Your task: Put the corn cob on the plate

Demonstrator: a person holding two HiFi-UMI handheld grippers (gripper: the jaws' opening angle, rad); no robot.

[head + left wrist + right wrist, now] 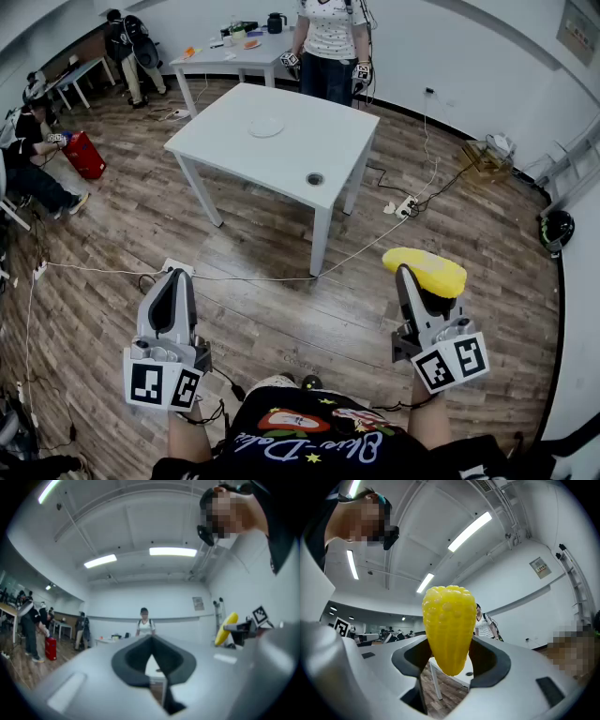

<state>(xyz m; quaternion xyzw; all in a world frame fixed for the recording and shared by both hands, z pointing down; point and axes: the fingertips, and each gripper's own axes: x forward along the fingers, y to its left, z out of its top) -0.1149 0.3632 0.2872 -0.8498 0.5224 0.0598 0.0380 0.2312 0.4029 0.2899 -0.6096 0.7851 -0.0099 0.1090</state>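
The yellow corn cob sits crosswise between the jaws of my right gripper, which is shut on it, held above the wooden floor. In the right gripper view the corn cob stands upright between the dark pads and fills the middle. A small white plate lies on the white table, some way ahead of both grippers. My left gripper is level at the lower left, shut and empty; its jaw tips meet in the left gripper view, where the corn cob shows at right.
A person stands behind the white table, with marker-cube grippers in hand. A second table with items is farther back. Seated people and a red case are at left. Cables and a power strip lie on the floor.
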